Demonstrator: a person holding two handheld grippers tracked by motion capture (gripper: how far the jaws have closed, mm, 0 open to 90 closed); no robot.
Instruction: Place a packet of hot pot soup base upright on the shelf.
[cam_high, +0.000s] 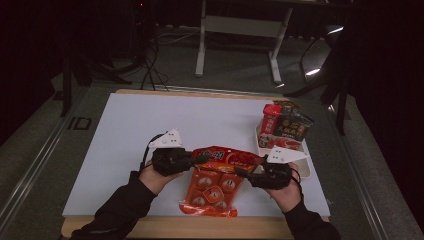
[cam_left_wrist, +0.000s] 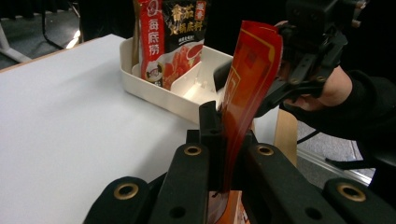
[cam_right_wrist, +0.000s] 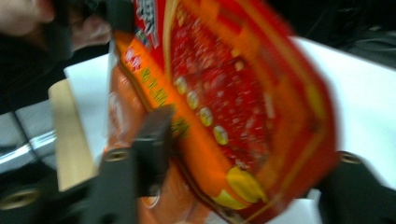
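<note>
A red sauce packet (cam_high: 227, 157) is held up on edge over the table's front middle. My left gripper (cam_high: 200, 160) is shut on its left end, and in the left gripper view the packet (cam_left_wrist: 247, 79) rises from between my closed jaws (cam_left_wrist: 226, 123). My right gripper (cam_high: 245, 174) is at the packet's other end. Its jaws stand on either side of the packet (cam_right_wrist: 247, 93) with a gap showing, and the right gripper view is blurred. An orange packet (cam_high: 212, 192) lies flat on the table below.
A white divided tray (cam_high: 306, 170) sits at the table's right edge. A red packet (cam_high: 271, 122) and a dark packet (cam_high: 296, 127) stand in its far end. White table surface (cam_high: 150, 120) spreads to the left and back.
</note>
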